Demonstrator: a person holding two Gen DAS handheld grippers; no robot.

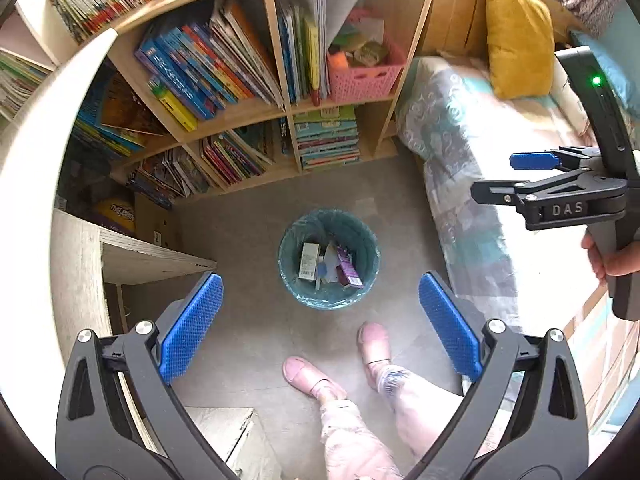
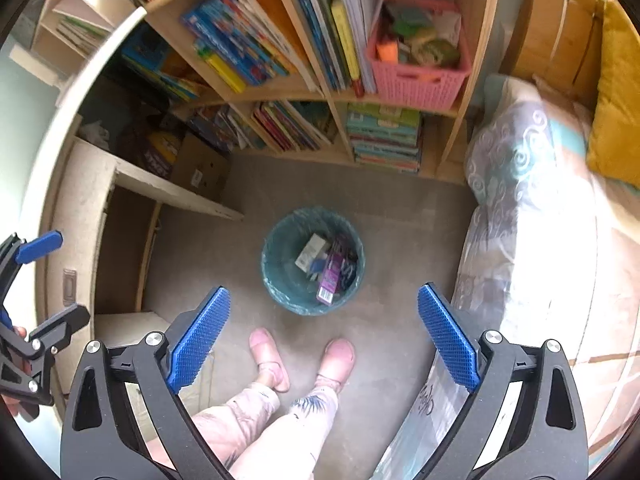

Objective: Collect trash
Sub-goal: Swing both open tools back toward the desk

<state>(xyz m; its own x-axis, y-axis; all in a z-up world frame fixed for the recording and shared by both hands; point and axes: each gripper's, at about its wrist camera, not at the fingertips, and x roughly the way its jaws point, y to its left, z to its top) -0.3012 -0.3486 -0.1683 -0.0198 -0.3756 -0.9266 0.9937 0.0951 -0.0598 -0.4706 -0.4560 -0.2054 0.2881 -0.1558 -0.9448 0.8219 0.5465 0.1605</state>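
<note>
**Trash in the bin, both grippers empty**

We hold both grippers high over the floor, pointing down. The left gripper (image 1: pixel 320 324) and right gripper (image 2: pixel 324 332) both gape wide, with nothing between the pads. The bin (image 1: pixel 289 256) stands on the floor near the bookshelf (image 1: pixel 276 112), with cartons (image 1: pixel 347 267) inside. We judge the drop done; next we must find more trash, none of which shows here.
</note>
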